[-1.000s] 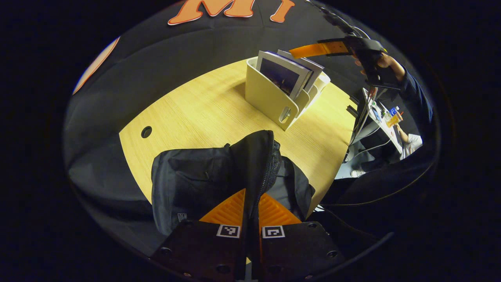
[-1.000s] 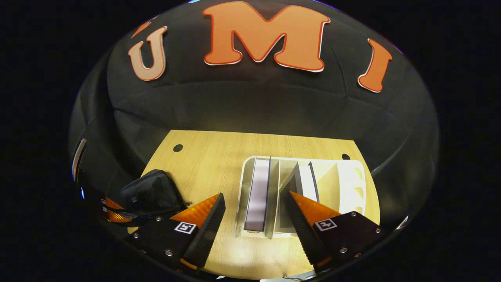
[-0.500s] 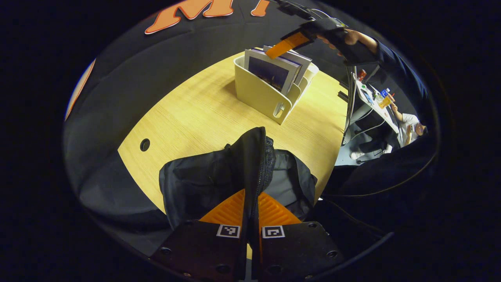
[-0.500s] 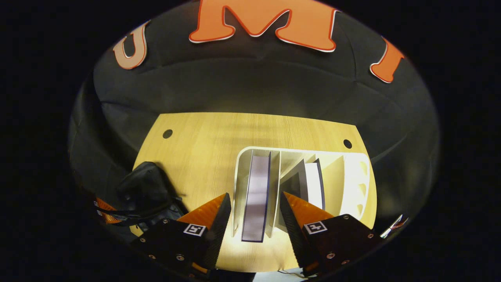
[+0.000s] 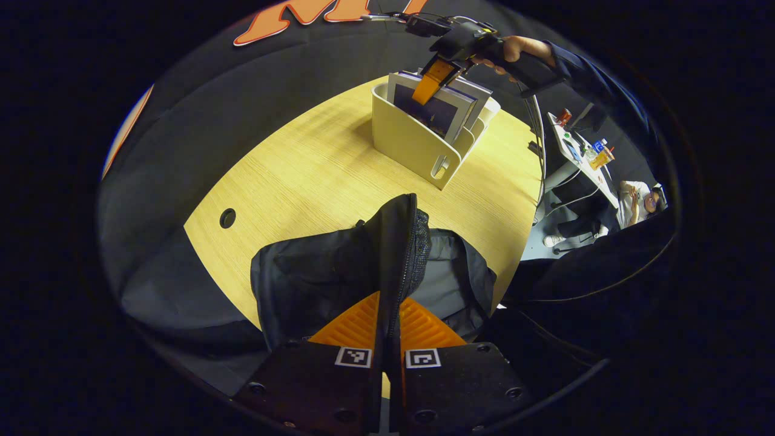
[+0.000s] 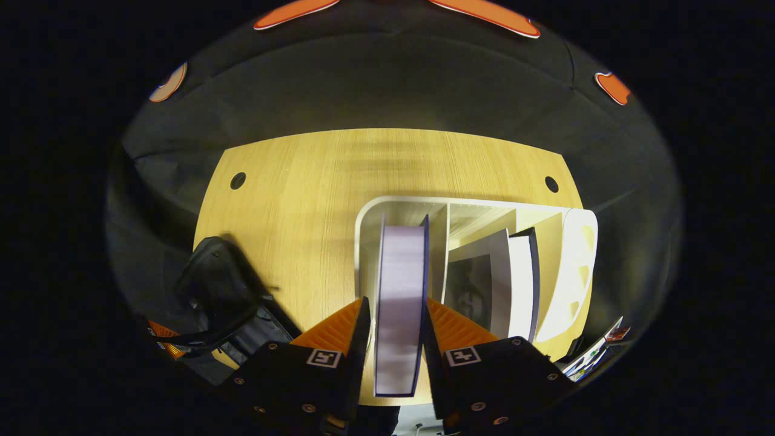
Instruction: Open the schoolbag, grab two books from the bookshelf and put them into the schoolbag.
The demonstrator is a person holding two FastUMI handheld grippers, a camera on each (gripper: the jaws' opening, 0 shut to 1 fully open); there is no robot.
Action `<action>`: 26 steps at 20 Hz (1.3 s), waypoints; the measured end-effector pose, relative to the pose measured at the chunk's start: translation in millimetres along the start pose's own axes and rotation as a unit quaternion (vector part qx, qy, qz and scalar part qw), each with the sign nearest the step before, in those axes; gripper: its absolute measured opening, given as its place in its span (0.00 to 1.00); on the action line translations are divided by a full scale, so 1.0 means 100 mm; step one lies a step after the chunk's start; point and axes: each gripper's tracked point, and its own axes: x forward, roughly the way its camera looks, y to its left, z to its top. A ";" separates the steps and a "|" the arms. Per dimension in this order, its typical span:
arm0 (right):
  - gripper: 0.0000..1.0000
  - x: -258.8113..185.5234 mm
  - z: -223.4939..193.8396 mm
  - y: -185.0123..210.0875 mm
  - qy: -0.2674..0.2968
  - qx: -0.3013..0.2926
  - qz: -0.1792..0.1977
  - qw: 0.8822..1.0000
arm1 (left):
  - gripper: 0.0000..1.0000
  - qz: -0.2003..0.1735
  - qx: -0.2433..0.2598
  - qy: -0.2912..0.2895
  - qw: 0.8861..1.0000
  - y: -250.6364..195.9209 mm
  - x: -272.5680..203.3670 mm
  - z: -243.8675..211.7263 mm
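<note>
The black schoolbag point(image 5: 321, 278) lies at the near edge of the wooden table point(image 5: 290, 175). My left gripper point(image 5: 388, 298) is shut on the bag's raised zip edge point(image 5: 401, 242) and holds it up. A cream bookshelf point(image 5: 412, 142) stands at the far side with books upright in its slots. In the right gripper view my right gripper point(image 6: 395, 306) straddles the top of the book point(image 6: 398, 272) in the leftmost slot, both fingers pressed on its covers. A second book point(image 6: 522, 278) leans in the slot to its right. The left gripper view shows the right gripper point(image 5: 431, 85) above the shelf, held by a hand point(image 5: 514, 51).
Two round cable holes point(image 6: 238, 180) point(image 6: 551, 184) sit near the table's far corners. The shelf's right-hand slots point(image 6: 572, 266) hold nothing. Beyond the table's right edge is another desk point(image 5: 578, 154) with bottles, and a seated person point(image 5: 636, 197). The schoolbag point(image 6: 221, 297) lies left of the shelf.
My right gripper came down over the shelf and closed from wide open onto the leftmost book. My left gripper kept its hold on the bag's zip edge, shifting only slightly.
</note>
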 end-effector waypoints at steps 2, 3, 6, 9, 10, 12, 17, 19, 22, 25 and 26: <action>0.40 0.00 -0.01 0.02 0.007 0.013 -0.002 1.000 | 0.06 0.001 -0.003 0.001 1.000 0.03 0.04 -0.02; 0.37 0.00 -0.02 0.00 0.008 0.013 -0.002 1.000 | 0.06 0.001 -0.004 0.002 1.000 0.04 0.06 -0.01; 0.34 -0.03 -0.08 -0.02 0.008 0.016 -0.001 1.000 | 0.06 0.002 -0.003 0.002 1.000 0.07 0.02 -0.01; 0.32 -0.13 -0.14 -0.05 -0.006 -0.002 0.000 1.000 | 0.06 0.003 -0.005 0.001 1.000 0.06 0.05 -0.01; 0.31 -0.18 -0.15 -0.06 -0.011 -0.001 0.003 1.000 | 0.06 0.003 -0.005 0.003 1.000 0.07 0.05 -0.02; 0.30 -0.30 -0.20 -0.08 -0.026 0.003 0.009 1.000 | 0.06 0.001 -0.007 0.007 1.000 0.02 0.06 -0.04; 0.29 -0.51 -0.58 -0.10 -0.044 -0.015 0.007 0.999 | 0.06 0.007 -0.009 0.016 1.000 0.02 0.02 -0.04; 0.29 -0.61 -0.72 -0.09 -0.048 -0.005 0.020 0.999 | 0.06 0.009 -0.009 0.017 1.000 0.02 0.02 -0.06; 0.29 -0.75 -0.86 -0.12 -0.062 -0.008 0.025 0.998 | 0.06 0.012 -0.007 0.019 1.000 0.02 0.02 -0.06; 0.29 -0.86 -1.04 -0.13 -0.066 -0.012 0.034 0.997 | 0.06 0.017 -0.005 0.020 1.000 0.00 0.02 -0.05; 0.29 -0.88 -1.10 -0.13 -0.068 -0.011 0.036 0.997 | 0.06 0.017 -0.006 0.019 1.000 0.01 0.02 -0.05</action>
